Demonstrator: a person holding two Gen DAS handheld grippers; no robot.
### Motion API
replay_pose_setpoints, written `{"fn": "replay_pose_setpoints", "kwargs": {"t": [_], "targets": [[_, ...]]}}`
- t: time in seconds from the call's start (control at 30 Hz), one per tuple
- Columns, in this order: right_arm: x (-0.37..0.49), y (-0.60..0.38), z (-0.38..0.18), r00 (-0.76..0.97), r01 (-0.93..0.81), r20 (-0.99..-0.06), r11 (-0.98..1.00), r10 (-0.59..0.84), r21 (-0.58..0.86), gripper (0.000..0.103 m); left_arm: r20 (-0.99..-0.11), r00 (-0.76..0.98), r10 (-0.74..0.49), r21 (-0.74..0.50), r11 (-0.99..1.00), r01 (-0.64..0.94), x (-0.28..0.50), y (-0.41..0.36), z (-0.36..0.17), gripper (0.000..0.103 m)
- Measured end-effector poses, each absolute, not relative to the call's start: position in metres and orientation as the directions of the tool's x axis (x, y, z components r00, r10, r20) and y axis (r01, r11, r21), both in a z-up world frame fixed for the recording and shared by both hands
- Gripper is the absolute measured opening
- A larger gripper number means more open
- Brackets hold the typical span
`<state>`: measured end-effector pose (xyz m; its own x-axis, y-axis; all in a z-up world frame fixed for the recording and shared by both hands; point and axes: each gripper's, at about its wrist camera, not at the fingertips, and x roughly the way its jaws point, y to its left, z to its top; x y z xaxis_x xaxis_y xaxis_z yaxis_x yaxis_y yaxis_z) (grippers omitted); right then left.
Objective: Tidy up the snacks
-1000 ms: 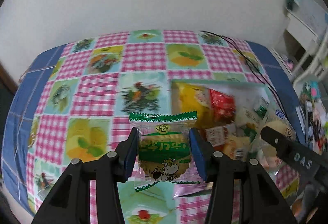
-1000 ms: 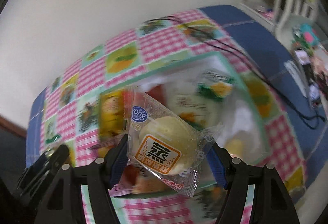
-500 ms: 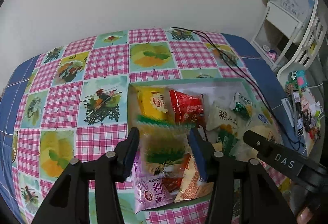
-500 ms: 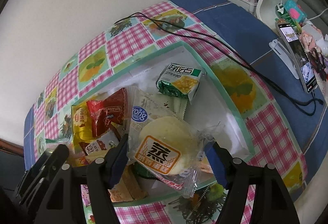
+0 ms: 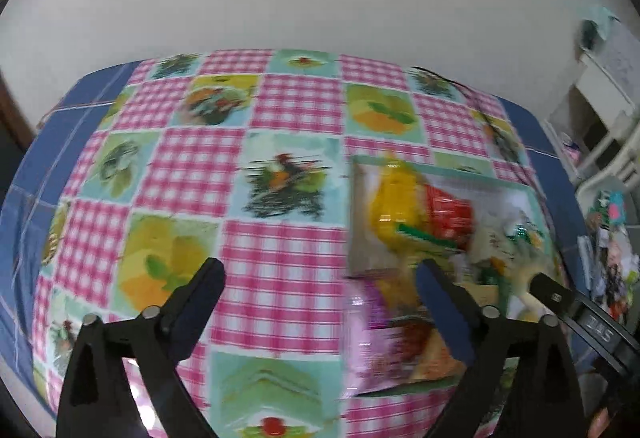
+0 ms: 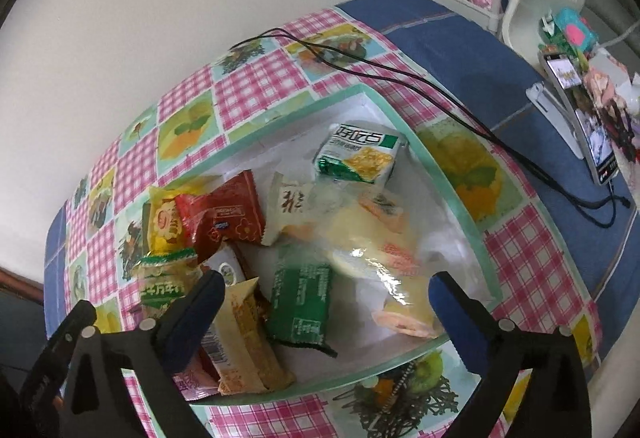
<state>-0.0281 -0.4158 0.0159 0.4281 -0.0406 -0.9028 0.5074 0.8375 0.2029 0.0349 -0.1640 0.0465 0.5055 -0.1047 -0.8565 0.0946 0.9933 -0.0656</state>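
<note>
Right gripper [image 6: 324, 288] jaws just opened wide, nothing pinched; clear-wrapped pale yellow bun [image 6: 376, 258] lies loose between them in the mint-rimmed white tray [image 6: 460, 197], beside a dark green foil packet [image 6: 300, 302]. Left gripper [image 5: 320, 274] also just opened wide and empty, over the pink-checked fruit-print tablecloth [image 5: 280, 270], left of the tray's blurred snacks. Green-and-yellow cow-print packet [image 6: 164, 278] sits at the tray's left end next to red [image 6: 224, 213] and yellow [image 6: 162, 222] packets. Black cable [image 6: 400, 77] runs behind the tray

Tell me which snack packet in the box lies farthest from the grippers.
The green-and-white cracker packet, alone at the box's far end; the other packets crowd nearer the right gripper.
</note>
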Motion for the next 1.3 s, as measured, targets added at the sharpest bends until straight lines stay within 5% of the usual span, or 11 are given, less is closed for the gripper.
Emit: {"fn": "replay_pose_setpoints", "kwargs": {"t": [0.6,1.3], "targets": [[-0.057,-0.335,0.046,0.521,0.33,-0.847,0.94,-0.102,0.09,0.103,-0.811,0.543,0.217,0.217,0.974,-0.065,-0.011,-0.103,0.059,0.1],[-0.095,-0.287,0.056,0.572,0.23,-0.81,0.973,-0.13,0.007,0.103,-0.812,0.549,0.195,0.198,0.979,-0.055,-0.056,-0.077,0.067,0.1]]}}
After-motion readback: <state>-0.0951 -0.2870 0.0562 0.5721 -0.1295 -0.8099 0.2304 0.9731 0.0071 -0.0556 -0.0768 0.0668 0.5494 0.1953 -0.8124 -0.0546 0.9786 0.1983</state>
